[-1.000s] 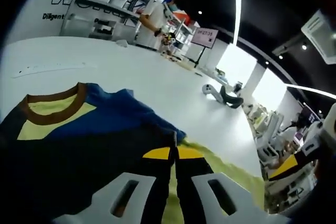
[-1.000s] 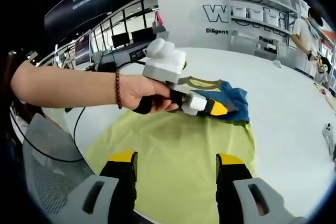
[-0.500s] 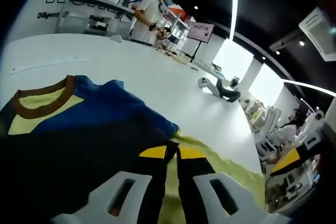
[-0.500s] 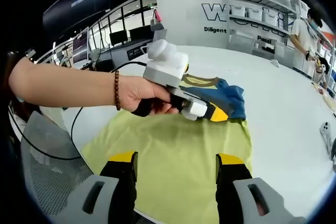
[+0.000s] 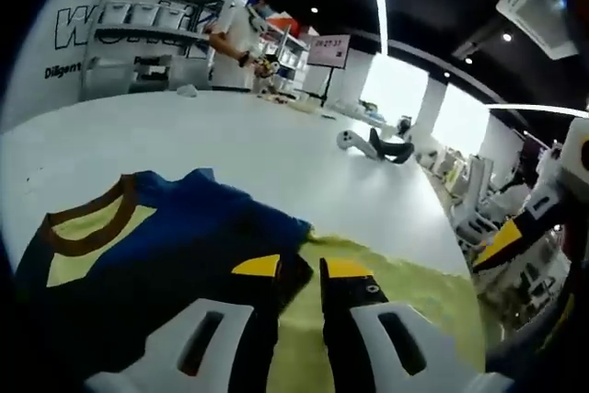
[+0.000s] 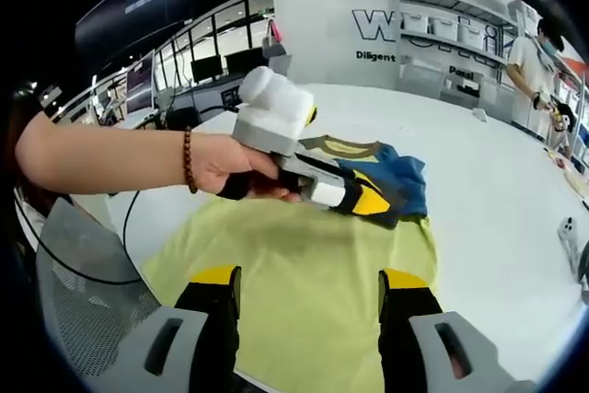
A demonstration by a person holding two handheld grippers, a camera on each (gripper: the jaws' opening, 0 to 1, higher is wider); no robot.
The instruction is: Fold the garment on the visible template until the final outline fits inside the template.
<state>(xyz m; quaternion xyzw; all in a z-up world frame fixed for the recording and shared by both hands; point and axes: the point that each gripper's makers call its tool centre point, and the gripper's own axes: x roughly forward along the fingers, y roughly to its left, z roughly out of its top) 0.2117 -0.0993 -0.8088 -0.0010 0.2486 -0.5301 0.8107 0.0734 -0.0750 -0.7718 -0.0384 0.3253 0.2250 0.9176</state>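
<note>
Lying on the white counter, the blue T-shirt with a brown collar and a yellow inside is bunched in a folded heap at the far edge of the yellow-green template sheet. Part of the shirt rests on the sheet and part on the bare counter beyond it. The sheet itself is spread flat near the counter's near edge.

A person's hand with a bead bracelet holds the left hand-held gripper, which reaches over the sheet to the shirt. In the left gripper view its yellow-tipped jaws stand a little apart, with the dark blue cloth between and under them at the shirt's near edge; I cannot tell if they really pinch the cloth. The right hand-held gripper hovers over the near part of the sheet, its jaws spread wide and holding nothing.

At the counter's far side a white and dark device lies well apart from the shirt. A person stands by shelves at the wall behind. A black cable hangs off the counter's left edge.
</note>
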